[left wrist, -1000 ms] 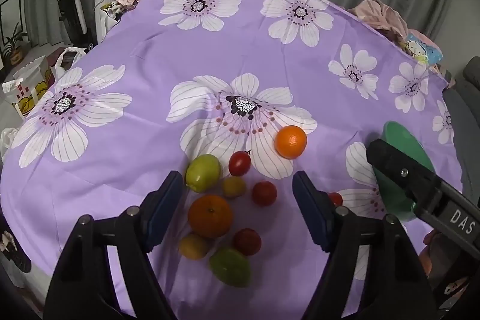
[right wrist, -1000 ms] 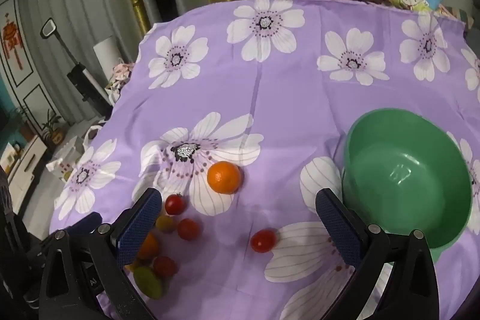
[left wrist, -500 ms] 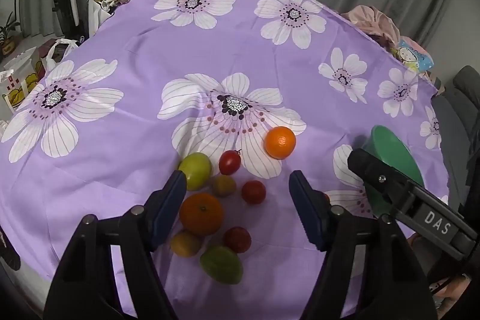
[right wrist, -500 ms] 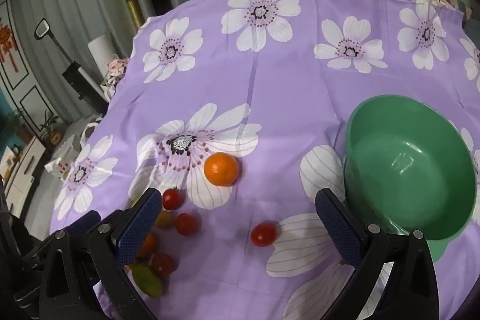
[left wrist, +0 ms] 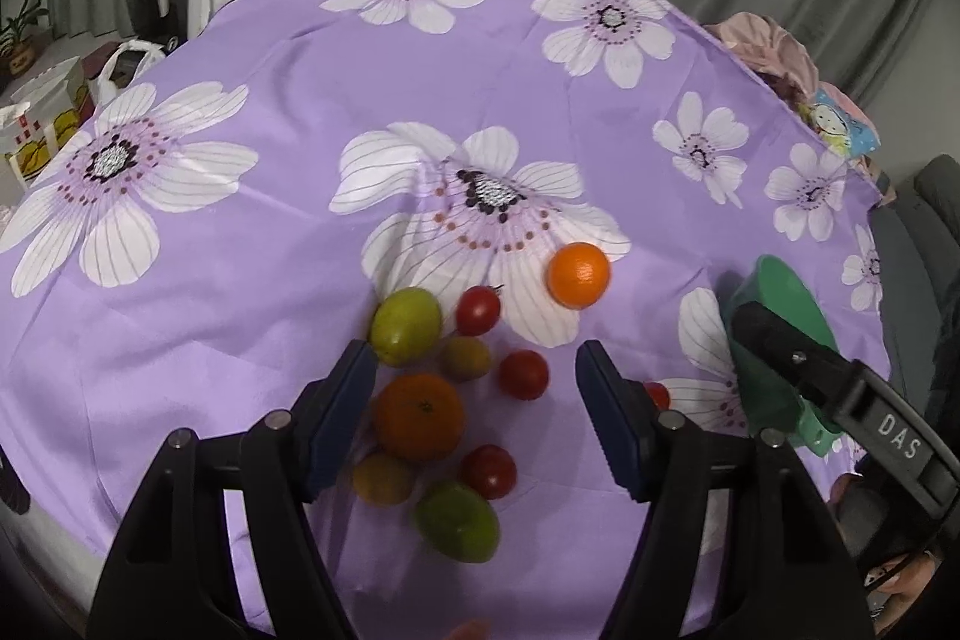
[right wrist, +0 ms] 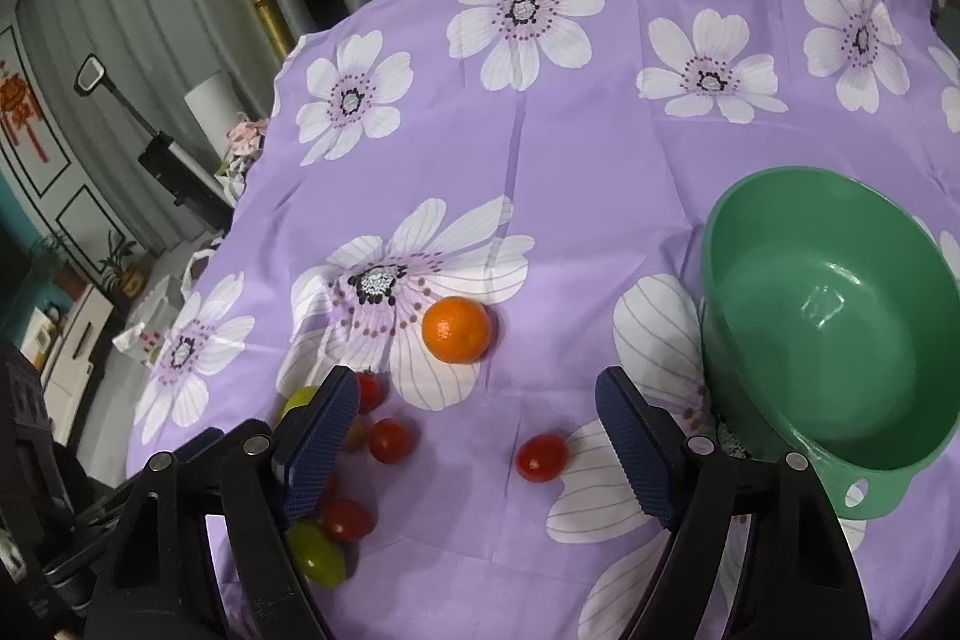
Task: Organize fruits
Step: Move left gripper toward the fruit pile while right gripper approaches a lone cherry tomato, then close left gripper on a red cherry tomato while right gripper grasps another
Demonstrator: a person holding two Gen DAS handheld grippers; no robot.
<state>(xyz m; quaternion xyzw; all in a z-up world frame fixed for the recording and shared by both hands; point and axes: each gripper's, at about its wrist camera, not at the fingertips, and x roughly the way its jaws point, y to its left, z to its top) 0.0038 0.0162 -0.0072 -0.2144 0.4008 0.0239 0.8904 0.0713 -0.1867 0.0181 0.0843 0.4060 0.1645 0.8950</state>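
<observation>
Both jaws stood released, holding nothing. The left gripper (left wrist: 474,415) hung over the fruit cluster, a big orange (left wrist: 419,417) between its jaws. A tomato (right wrist: 542,457) lay between the right gripper's (right wrist: 477,445) jaws; the bowl (right wrist: 750,388), right of them, sat ready for fruit.

A green plastic bowl (right wrist: 828,316) sits upright on the right, holding nothing. Well left of it, a bright orange (right wrist: 456,329) lies alone on a white petal. A lone cherry tomato (right wrist: 542,457) rests between orange and bowl, nearer the camera. Further left, the cluster: a large green fruit (left wrist: 405,325), a big darker orange (left wrist: 419,417), three red tomatoes (left wrist: 523,374), two small yellowish fruits (left wrist: 465,357) and another green fruit (left wrist: 457,521), lying close together.
</observation>
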